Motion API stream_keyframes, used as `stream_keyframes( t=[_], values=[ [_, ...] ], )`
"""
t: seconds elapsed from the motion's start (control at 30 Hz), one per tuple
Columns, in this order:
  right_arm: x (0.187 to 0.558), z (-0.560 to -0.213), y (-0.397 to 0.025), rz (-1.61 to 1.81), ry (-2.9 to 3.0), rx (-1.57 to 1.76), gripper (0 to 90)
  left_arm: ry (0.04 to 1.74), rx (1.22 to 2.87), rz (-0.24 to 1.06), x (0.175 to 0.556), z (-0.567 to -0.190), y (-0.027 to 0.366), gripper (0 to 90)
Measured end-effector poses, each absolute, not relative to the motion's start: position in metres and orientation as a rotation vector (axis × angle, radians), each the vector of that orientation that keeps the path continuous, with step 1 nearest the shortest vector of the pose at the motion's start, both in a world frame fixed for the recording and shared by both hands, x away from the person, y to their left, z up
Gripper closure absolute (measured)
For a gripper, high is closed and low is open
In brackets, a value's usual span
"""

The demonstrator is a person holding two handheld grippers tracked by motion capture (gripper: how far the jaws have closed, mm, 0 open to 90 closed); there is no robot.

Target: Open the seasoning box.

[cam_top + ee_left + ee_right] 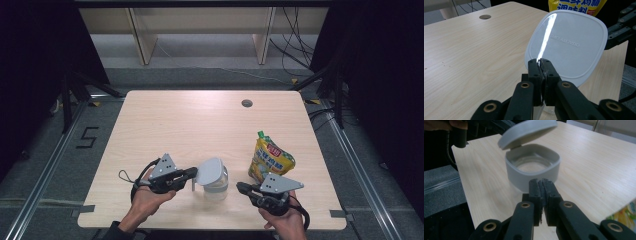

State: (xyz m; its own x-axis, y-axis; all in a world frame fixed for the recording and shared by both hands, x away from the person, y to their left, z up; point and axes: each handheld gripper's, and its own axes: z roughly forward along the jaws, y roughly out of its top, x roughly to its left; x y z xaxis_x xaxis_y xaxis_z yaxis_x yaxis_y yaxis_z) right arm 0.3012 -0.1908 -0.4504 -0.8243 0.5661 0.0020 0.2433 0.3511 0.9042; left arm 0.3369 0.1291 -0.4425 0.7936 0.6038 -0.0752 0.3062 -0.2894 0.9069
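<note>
A squarish container (pixel 216 186) with a clear body and grey rim stands near the table's front edge, open and empty (pixel 532 166). Its white lid (pixel 209 170) (pixel 566 45) hangs tilted just above it, and my left gripper (pixel 192 173) (pixel 540 62) is shut on the lid's near edge. From the right gripper view the lid (pixel 527 132) hovers over the container's far side. My right gripper (pixel 241 187) (pixel 541 181) is shut with nothing in it, tips just short of the container's right wall. It also shows in the left gripper view (pixel 621 32).
A yellow seasoning pouch (pixel 271 160) (pixel 576 6) with a green cap stands behind the right gripper. The light wood table (pixel 190 125) has a cable hole (pixel 246 103) at the back. Dark floor, rails and cables surround the table.
</note>
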Motion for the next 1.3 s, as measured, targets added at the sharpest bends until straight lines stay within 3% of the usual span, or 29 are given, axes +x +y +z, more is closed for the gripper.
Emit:
stream_keyframes(
  t=[0.63,0.9,1.3],
  values=[
    [0.317,-0.438,-0.157,1.478,2.331,0.666,90.0,0.689,1.889,0.335,0.337,-0.443,0.13,85.4],
    [0.317,-0.433,-0.153,1.487,2.319,0.668,90.0,0.682,1.906,0.352,0.334,-0.445,0.143,80.6],
    [0.316,-0.425,-0.143,1.488,2.323,0.606,90.0,0.757,1.987,0.347,0.305,-0.477,0.18,47.8]
  ],
)
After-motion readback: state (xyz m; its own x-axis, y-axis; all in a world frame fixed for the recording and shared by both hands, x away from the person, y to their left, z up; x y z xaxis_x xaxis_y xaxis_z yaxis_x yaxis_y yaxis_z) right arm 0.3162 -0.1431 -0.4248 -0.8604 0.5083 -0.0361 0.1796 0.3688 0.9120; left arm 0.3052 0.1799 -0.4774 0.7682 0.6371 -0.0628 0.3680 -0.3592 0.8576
